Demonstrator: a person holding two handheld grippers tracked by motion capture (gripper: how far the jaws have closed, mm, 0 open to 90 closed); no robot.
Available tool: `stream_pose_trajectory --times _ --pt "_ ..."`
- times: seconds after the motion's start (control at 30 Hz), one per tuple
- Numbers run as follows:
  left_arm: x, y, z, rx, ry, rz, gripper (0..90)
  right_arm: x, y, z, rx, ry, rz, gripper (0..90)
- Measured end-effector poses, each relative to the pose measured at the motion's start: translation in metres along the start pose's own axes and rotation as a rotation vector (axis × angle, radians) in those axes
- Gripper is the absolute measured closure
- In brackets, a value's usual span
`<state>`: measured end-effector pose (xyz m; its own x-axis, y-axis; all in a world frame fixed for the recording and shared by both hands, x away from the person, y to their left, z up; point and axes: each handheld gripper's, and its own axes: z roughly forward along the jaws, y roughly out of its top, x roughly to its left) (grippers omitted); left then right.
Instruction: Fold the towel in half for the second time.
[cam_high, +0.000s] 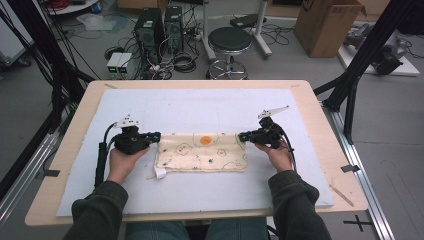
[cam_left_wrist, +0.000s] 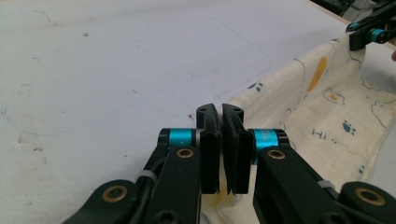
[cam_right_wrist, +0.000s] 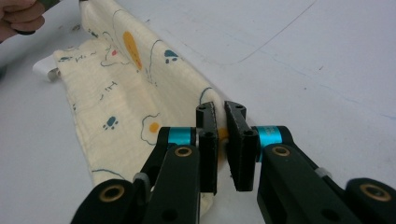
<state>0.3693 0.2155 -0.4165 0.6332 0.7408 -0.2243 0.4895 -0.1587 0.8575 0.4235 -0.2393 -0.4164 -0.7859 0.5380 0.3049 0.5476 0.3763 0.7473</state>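
The left hand-held gripper (cam_high: 156, 135) pinched the far left corner of a cream-coloured cotton cloth printed with small animals, paw prints and an orange spot (cam_high: 202, 152). In the left gripper view its black jaws stood pressed almost together with the cloth's edge (cam_left_wrist: 224, 198) caught between them. The right hand-held gripper (cam_high: 243, 135) did the same at the far right corner, its jaws nearly closed on a fold of the fabric (cam_right_wrist: 223, 136).

The cloth lay folded into a long rectangle near the middle of a white foam mat (cam_high: 200, 105) covering the pale wooden table (cam_high: 320, 125). Its far edge, between the two corners, was raised slightly off the mat and drawn fairly straight, while the near edge rested flat. A small white label (cam_high: 159, 173) stuck out at the near left corner.

Holding both far corners at once probably kept that edge taut and level, so the cloth could be lifted and folded toward the person without bunching. The person's hands (cam_high: 122, 162) rested low on the mat, likely to steady the grip.
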Motion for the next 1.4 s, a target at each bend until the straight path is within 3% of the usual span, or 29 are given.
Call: stream_pose_trajectory --times 0.73,1.23,1.4 --pt "-0.013 -0.016 -0.014 0.007 -0.029 0.063 84.6 0.02 -0.009 -0.008 0.007 0.035 -0.089 83.3" --pt "-0.027 -0.021 -0.023 0.066 -0.044 0.138 84.3 0.03 -0.022 -0.01 0.031 0.051 -0.119 82.1" --pt "-0.029 -0.025 -0.024 0.068 -0.052 0.116 84.1 0.035 -0.028 -0.01 0.043 0.053 -0.122 81.1"
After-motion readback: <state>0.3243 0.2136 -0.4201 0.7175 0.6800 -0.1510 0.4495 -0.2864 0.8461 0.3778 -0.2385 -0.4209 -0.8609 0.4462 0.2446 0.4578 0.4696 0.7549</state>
